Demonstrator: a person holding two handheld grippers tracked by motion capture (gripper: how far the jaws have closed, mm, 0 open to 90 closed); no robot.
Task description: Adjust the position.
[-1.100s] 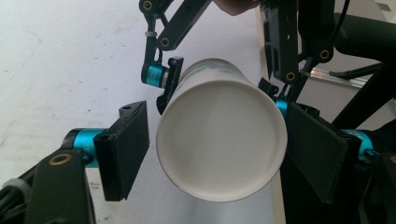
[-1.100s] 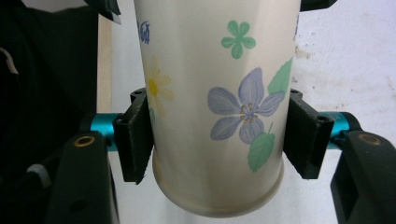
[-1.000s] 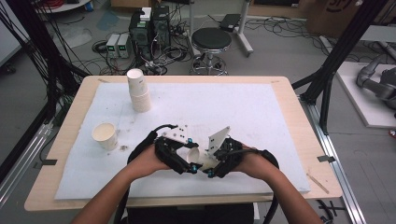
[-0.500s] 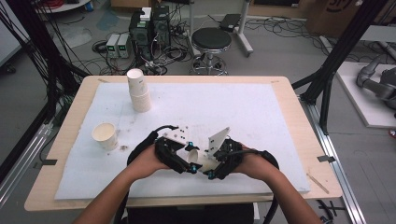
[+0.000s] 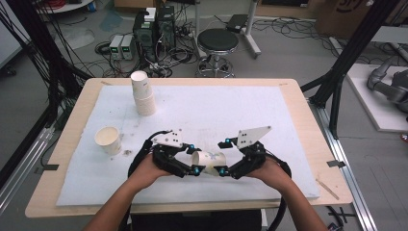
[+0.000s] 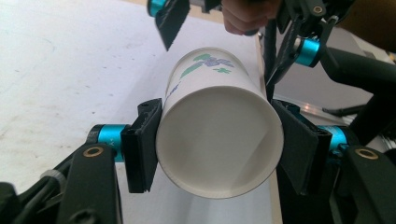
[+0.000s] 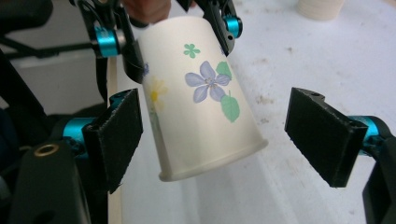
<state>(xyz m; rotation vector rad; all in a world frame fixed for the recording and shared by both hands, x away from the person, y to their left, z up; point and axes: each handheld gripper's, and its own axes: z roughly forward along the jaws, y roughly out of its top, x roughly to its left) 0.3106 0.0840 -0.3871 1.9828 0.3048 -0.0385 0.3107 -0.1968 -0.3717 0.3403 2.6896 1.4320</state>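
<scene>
A white paper cup (image 5: 210, 160) printed with flowers lies on its side in the air between my two grippers, just above the white mat. In the left gripper view its open mouth (image 6: 219, 140) faces the camera, and my left gripper (image 6: 219, 149) is shut on it, a pad pressed to each side near the rim. My left gripper (image 5: 194, 159) holds it from the left in the high view. The cup's base end (image 7: 196, 93) points at my right gripper (image 7: 219, 135), whose jaws have just been opening and stand wide on either side of it without touching. My right gripper (image 5: 222, 158) is at the cup's right.
A stack of paper cups (image 5: 143, 94) stands at the mat's back left. A single upright cup (image 5: 108, 139) sits left of my left hand. The white mat (image 5: 288, 125) covers most of the wooden table (image 5: 308, 110). A stool (image 5: 219, 41) stands beyond the far edge.
The left jaws have closed on the cup's rim end. The right jaws have opened off the cup, and the right hand has drawn slightly to the right.
</scene>
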